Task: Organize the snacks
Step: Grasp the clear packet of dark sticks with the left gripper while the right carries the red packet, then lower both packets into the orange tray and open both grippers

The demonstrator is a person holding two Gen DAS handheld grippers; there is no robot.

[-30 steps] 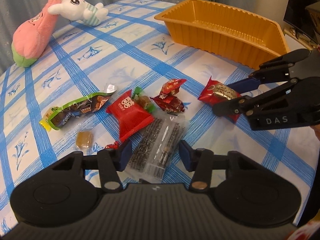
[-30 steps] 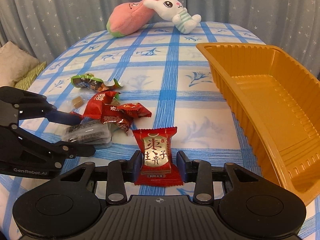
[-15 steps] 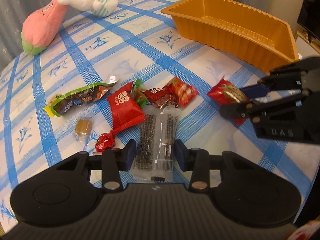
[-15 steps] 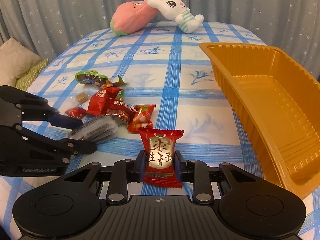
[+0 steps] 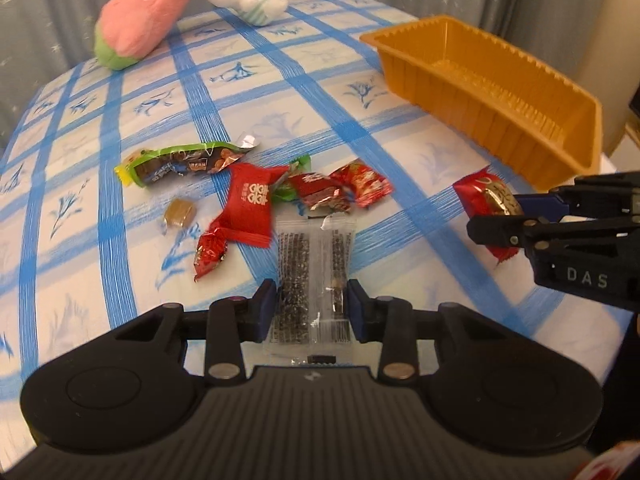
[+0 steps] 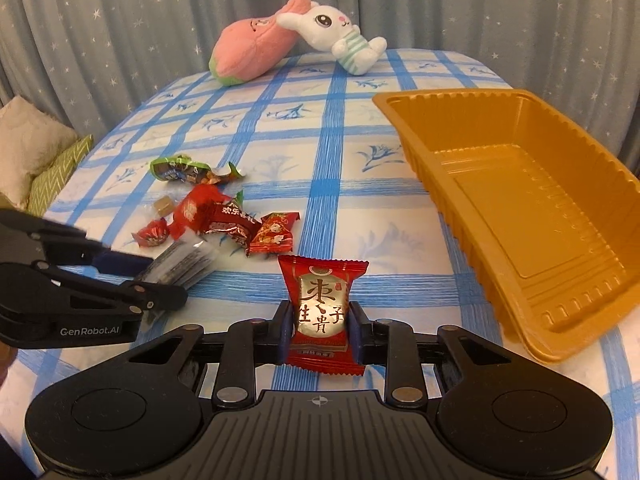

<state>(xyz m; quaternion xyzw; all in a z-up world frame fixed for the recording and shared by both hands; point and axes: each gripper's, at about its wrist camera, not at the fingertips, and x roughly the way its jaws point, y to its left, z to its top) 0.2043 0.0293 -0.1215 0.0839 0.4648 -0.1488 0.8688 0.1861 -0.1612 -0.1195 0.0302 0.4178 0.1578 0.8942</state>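
Left gripper point(image 5: 312, 304): jaws closed in on a clear packet of black sesame bars point(image 5: 314, 276), blue pads touching both long edges, packet pointing away from the cam w/ its near end tucked between the fingers. Right gripper point(image 6: 320, 320): jaws clamped on a red-and-gold wrapped candy point(image 6: 322, 312), held upright, gold label w/ Chinese characters facing the cam; in the left wrist view the same candy point(image 5: 486, 200) shows at the tip of the right gripper point(image 5: 516, 216), and whether it's off the cloth can't be told. Just beyond the sesame packet sits the loose pile: a red packet w/ white characters point(image 5: 252, 204), a small red foil candy point(image 5: 210, 252) at its near corner, a dark red foil packet point(image 5: 322, 194) touching a red patterned packet point(image 5: 366, 186), a bit of green wrapper point(image 5: 294, 184) between them. Left of the pile, a small tan caramel point(image 5: 180, 212); behind that, a long green-edged snack bar point(image 5: 184, 162). All on a table w/ a blue-checked floral tablecloth point(image 5: 280, 92). Orange plastic tray point(image 6: 520, 200) stands to the right, nothing in it, near the right gripper. Far end of the table: pink plush point(image 6: 256, 46) and white bunny plush point(image 6: 340, 36) touching, grey star curtain point(image 6: 120, 20) behind. Cushions point(image 6: 36, 156) at the left edge of the right wrist view.
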